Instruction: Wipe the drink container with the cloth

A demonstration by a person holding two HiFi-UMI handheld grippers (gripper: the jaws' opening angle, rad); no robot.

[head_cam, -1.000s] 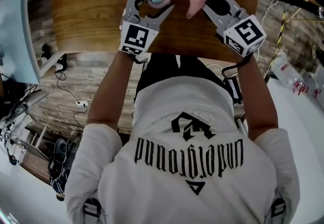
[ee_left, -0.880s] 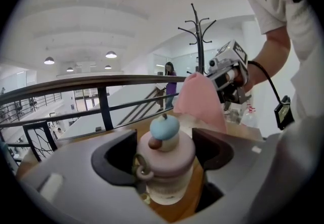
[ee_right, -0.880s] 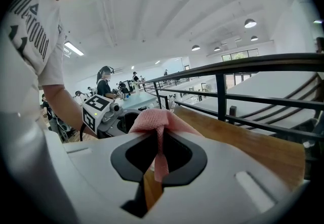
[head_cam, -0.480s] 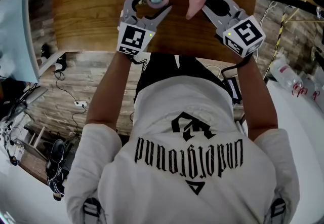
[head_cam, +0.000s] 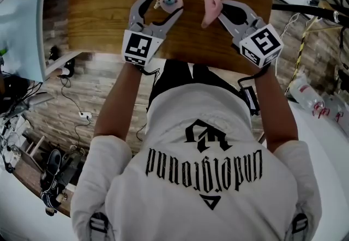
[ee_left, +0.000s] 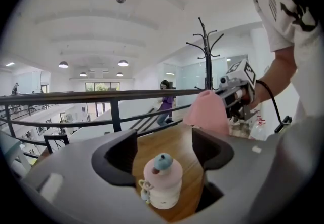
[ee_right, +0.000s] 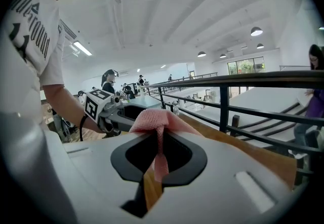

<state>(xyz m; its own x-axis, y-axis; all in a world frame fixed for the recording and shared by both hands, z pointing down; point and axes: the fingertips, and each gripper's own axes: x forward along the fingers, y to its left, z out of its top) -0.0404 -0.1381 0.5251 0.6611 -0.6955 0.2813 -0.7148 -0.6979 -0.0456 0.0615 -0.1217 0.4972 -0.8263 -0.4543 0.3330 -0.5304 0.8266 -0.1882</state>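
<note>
A small pink drink bottle (head_cam: 170, 0) with a blue cap sits between the jaws of my left gripper (head_cam: 166, 2), over the wooden table (head_cam: 103, 11). The left gripper view shows the bottle (ee_left: 163, 185) upright deep between the two dark fingers, which close on its sides. My right gripper (head_cam: 220, 10) is shut on a pink cloth (head_cam: 211, 8) that sticks up past its tips. In the right gripper view the cloth (ee_right: 157, 121) is pinched between the jaws and bunches above them. The cloth (ee_left: 207, 111) hangs a short way right of the bottle, apart from it.
A dark metal railing (ee_left: 116, 99) runs just past the table's far edge, with a coat stand (ee_left: 207, 50) behind it. The person's torso stands against the table's near edge (head_cam: 180, 59). Cables lie on the plank floor (head_cam: 76, 109), and plastic bottles (head_cam: 316, 103) stand at the right.
Both grippers have risen slightly, the left one with the bottle still between its jaws, the right one still holding the cloth. The gap between cloth and bottle is much the same.
</note>
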